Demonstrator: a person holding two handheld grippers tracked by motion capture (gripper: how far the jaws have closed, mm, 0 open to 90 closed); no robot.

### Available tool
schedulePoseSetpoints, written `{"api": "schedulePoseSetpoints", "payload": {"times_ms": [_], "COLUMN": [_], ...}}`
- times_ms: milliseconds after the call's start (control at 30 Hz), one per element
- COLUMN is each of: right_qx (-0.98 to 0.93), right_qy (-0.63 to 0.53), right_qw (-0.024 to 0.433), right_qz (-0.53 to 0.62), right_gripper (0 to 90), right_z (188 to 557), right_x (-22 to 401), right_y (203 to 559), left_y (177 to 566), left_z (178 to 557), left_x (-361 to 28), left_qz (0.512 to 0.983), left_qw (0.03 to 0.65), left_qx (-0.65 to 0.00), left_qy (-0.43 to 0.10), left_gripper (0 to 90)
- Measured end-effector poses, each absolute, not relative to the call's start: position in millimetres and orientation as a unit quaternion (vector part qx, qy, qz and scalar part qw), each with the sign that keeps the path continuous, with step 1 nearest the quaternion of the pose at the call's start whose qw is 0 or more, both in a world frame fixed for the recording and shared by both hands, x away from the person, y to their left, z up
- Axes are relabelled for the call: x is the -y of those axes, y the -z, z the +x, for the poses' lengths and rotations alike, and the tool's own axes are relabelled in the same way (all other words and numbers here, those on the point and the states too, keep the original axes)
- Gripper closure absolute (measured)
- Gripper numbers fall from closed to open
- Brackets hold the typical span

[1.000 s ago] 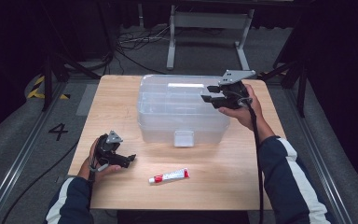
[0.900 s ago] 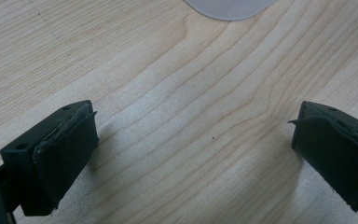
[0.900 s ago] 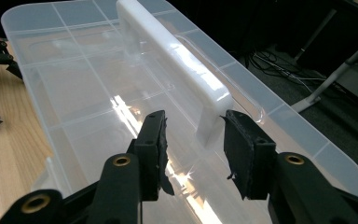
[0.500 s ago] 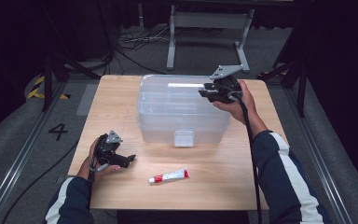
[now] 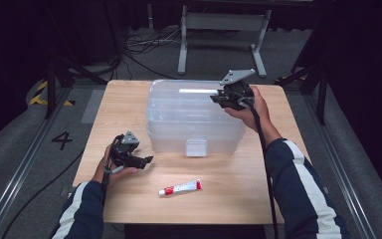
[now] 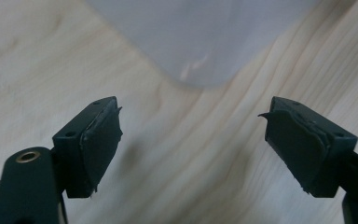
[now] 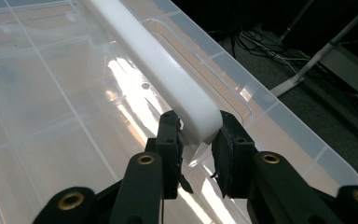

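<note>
My right hand-held gripper [image 7: 196, 140] sits at the box's far right edge; its jaws have just been closing and now clamp the end of the white handle [image 7: 158, 74] on the lid of the clear plastic box [image 5: 194, 117]. My left hand-held gripper [image 6: 193, 140] hovers just off the box's near left corner; its jaws, though they have just been closing, stand apart with nothing between them, only bare surface [image 5: 238, 194] beneath. The box stands mid-surface. In front of the box, near its white latch [image 5: 196, 148], lies a red-capped tube [image 5: 181, 187], well apart from both grippers. Beyond the box, cables and a metal stand [image 5: 219, 30] occupy the floor.
</note>
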State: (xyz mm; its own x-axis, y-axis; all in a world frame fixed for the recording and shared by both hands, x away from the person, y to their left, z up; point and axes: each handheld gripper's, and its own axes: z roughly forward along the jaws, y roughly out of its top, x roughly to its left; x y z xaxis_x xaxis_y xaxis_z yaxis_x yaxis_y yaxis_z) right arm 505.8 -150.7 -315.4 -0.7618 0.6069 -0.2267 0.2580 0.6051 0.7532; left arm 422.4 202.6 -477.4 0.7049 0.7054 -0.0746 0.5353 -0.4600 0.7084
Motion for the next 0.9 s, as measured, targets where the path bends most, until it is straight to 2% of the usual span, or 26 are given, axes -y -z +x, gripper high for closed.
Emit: {"api": "schedulePoseSetpoints", "payload": {"times_ms": [100,367,533,733,900], "right_qx": [-0.866,-0.865,-0.862,-0.868,-0.872], "right_qy": [-0.363,-0.365,-0.367,-0.361,-0.359], "right_qw": [0.239,0.238,0.239,0.238,0.232], "right_qz": [0.248,0.251,0.255,0.245,0.236], "right_gripper": [72.9,73.5,74.0,73.9,74.3], "right_z": [506.1,505.9,503.2,497.1,492.8], "right_x": [149.8,149.7,148.6,146.6,146.5], "right_y": [315.0,315.5,316.3,314.6,312.8], "left_y": [469.1,463.5,456.9,454.0,445.2], "left_z": [431.6,440.5,435.6,430.1,419.5], "left_x": [-186.2,-180.6,-185.1,-185.6,-192.1], "left_qz": [0.846,0.828,0.823,0.827,0.819], "left_qw": [0.388,0.411,0.422,0.413,0.429], "left_qx": [-0.343,-0.353,-0.352,-0.352,-0.345], "left_qy": [-0.13,-0.141,-0.143,-0.145,-0.158], "left_gripper": [19.3,15.6,19.7,20.0,25.2]}}
